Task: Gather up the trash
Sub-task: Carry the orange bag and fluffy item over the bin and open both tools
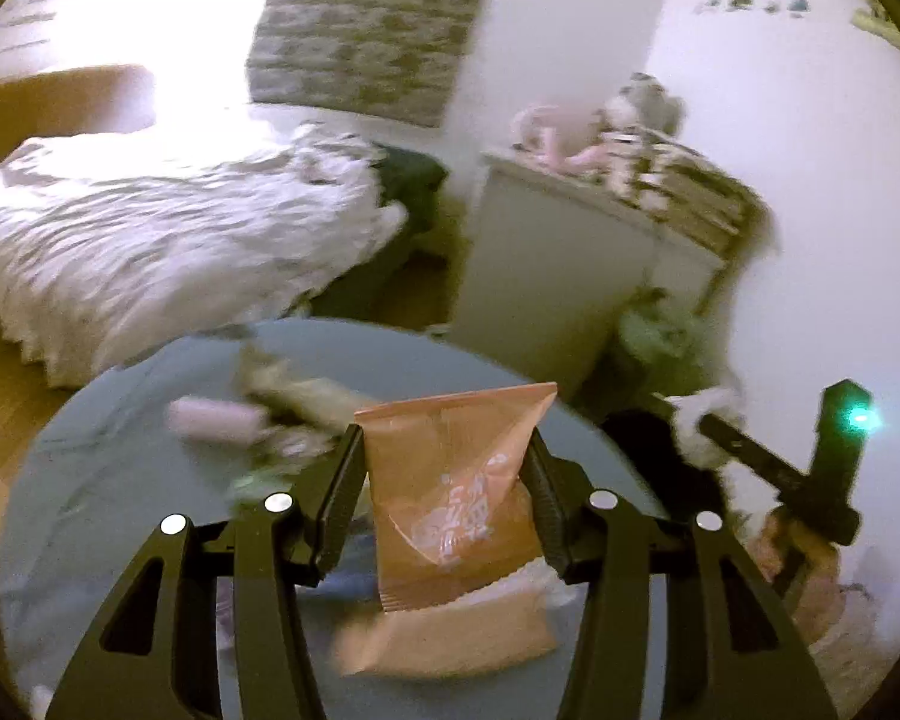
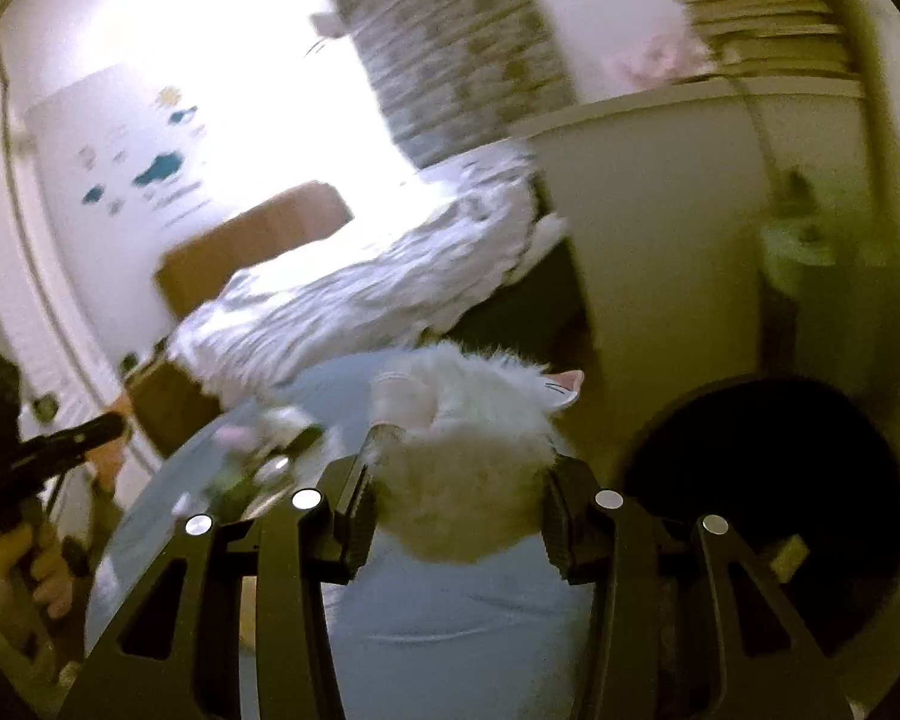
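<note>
Left wrist view: left tongs (image 1: 447, 483) pinch an orange foil snack packet (image 1: 450, 498) above the round grey-blue worktop (image 1: 120, 480). Right tongs (image 2: 457, 498) clamp a white fluffy wad (image 2: 462, 468). Next: carry both to a bin.

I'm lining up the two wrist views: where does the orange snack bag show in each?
Left wrist: orange snack bag low centre, between the left gripper fingers.
Right wrist: not in it; the right gripper holds a white fluffy wad.
Shared landmark: round blue table.
</note>
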The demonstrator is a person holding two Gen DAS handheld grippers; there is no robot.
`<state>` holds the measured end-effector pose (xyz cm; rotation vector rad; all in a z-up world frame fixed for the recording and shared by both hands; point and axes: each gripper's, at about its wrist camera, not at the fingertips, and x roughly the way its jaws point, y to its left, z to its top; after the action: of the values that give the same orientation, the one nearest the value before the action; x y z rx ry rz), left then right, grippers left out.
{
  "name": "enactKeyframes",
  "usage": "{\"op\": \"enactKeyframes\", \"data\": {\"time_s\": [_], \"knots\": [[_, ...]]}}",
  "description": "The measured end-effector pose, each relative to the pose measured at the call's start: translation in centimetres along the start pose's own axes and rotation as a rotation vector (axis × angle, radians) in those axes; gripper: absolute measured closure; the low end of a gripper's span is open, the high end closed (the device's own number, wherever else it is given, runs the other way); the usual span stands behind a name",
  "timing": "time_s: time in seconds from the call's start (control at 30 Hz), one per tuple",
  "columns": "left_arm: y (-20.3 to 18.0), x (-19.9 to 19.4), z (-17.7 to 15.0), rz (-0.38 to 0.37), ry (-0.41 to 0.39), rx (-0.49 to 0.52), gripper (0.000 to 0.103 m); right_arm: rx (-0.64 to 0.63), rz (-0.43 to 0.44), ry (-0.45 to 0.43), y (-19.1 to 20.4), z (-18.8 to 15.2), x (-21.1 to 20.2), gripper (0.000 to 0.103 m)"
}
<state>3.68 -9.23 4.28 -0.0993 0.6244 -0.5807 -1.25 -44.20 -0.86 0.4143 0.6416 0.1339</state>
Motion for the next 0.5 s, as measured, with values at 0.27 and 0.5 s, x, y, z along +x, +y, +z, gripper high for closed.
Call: {"op": "enactKeyframes", "data": {"time_s": [0.27,0.5], "knots": [[-11.7,7.8,2.1,-0.242,0.048,0.113,0.053,0.113,-0.124,-0.088,-7.8,1.2,-1.8,0.058],[-18.8,14.9,1.6,-0.359,0.128,0.156,0.053,0.202,-0.172,-0.140,-13.2,1.6,-2.4,0.058]]}}
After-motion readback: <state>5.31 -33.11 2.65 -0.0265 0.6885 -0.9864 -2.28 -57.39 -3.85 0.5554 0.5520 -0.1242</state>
